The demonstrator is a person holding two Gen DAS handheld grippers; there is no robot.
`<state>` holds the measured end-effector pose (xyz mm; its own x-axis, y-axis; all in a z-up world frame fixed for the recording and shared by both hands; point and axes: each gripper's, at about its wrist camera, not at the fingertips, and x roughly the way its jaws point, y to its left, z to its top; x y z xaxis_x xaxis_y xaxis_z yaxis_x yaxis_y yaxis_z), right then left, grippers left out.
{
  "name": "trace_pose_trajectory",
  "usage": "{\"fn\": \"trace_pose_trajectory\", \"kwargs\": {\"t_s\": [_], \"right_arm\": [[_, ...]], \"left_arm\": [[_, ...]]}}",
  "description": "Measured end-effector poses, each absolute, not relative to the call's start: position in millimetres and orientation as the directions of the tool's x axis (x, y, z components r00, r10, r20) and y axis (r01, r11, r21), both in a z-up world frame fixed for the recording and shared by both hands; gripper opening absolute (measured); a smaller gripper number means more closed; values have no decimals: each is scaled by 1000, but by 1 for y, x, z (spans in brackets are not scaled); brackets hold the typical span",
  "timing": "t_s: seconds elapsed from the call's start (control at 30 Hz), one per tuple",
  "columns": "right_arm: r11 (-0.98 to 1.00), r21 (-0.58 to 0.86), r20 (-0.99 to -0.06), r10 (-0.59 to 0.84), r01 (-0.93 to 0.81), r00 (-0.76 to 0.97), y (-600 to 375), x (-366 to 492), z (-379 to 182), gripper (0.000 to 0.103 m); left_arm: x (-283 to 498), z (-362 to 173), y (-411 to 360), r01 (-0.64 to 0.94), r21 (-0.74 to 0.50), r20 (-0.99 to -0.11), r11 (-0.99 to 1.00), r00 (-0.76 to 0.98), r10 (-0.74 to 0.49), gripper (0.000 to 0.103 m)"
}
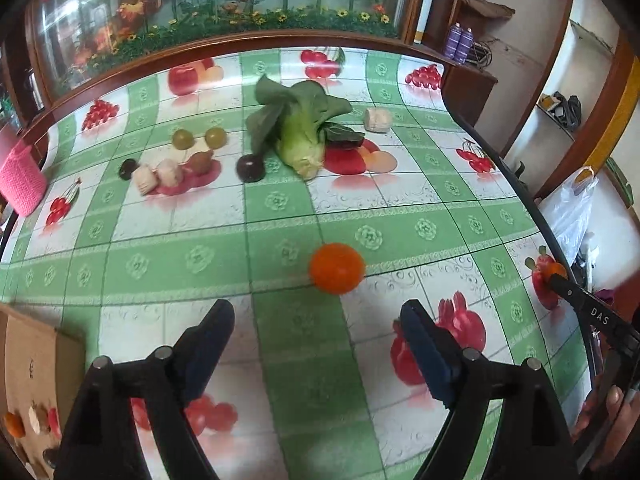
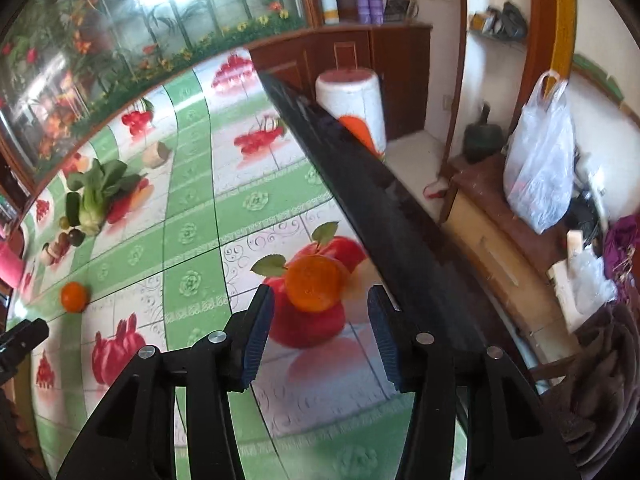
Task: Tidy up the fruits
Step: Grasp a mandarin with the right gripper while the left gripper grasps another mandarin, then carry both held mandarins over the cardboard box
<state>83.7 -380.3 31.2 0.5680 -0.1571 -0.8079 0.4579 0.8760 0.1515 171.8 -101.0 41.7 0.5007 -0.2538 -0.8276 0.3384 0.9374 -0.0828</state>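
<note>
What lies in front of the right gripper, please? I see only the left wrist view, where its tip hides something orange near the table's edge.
Observer: A second orange lies just ahead of the right gripper, beside the table's black edge.
Operator: Is it gripped?
Observer: No. The jaws stand open and neither pad touches it.
Operator: Is there anything beyond that edge?
Observer: A white drum-shaped stool stands on the floor close beside the table.
</note>
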Motion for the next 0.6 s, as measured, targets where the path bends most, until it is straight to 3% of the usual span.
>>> {"fn": "trace_pose_trajectory", "kwargs": {"t_s": [0.23, 0.3, 0.33, 0.47, 0.6], "right_arm": [[896, 75, -816, -197, 438, 543, -377, 96, 24, 48], [907, 28, -819, -220, 420, 530, -374, 100, 22, 47], [909, 12, -819, -230, 416, 526, -374, 101, 22, 45], [913, 9, -816, -229, 408, 531, -376, 101, 22, 34], [913, 27, -813, -217, 407, 540, -376, 100, 23, 32]], "left_arm": [[190, 26, -132, 334, -49, -851, 941, 480, -215, 87], [198, 18, -133, 305, -64, -862, 950, 463, -207, 80], [202, 14, -132, 293, -80, -870, 953, 446, -210, 68], [204, 14, -127, 327, -114, -847, 938, 462, -264, 39], [203, 15, -110, 356, -208, -840, 911, 412, -353, 37]]}}
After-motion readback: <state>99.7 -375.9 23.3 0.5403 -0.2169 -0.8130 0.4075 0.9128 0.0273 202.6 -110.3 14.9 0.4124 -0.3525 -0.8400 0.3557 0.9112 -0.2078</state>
